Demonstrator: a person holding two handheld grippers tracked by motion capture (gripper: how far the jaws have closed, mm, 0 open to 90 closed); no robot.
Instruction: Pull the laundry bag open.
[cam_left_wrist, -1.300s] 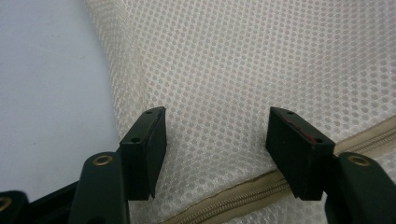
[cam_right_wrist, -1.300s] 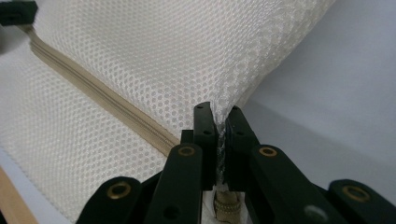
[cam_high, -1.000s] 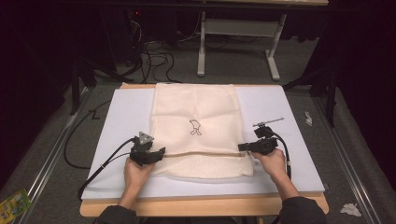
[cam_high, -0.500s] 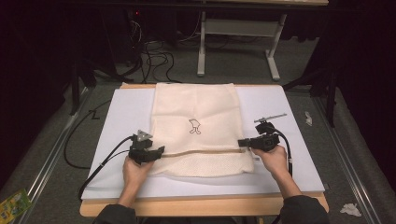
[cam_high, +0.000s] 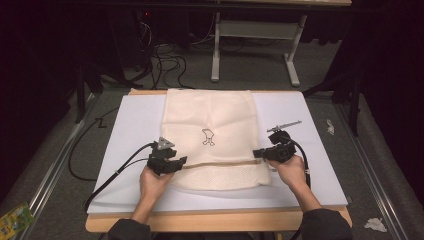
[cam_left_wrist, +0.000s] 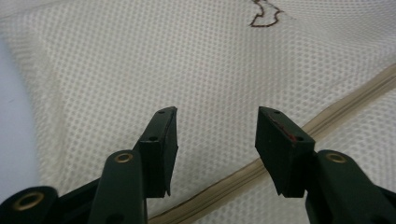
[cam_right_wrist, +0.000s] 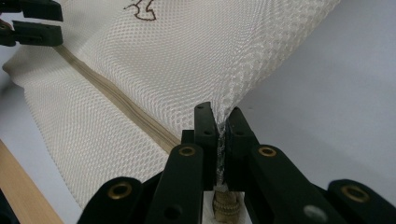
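A cream mesh laundry bag (cam_high: 210, 135) is laid flat on a white board (cam_high: 310, 150) that covers the wooden table (cam_high: 215, 220), with its far end near the board's back edge and its near end toward the person. A small brown emblem (cam_high: 208, 136) is stitched near its middle, and a beige zipper band (cam_high: 220, 164) is seen running across the bag close to the near end.

The bag's right edge is pinched by the right gripper (cam_right_wrist: 219, 126), whose jaws are closed tightly on a gathered bit of mesh beside the zipper's end; there the fabric is pulled up into a small peak. At the opposite edge the left gripper (cam_left_wrist: 215, 135) is held over the mesh with its jaws partly apart. They have just been closing, yet nothing is pressed between the pads (cam_left_wrist: 163, 140), and the zipper band is seen passing below them.

The work is judged to be at an early stage, most likely a fold or a lift of the bag by its two sides. One side has been secured; the left-hand grasp is not yet made, and the bag lies unfolded, so the move itself is left to be done.
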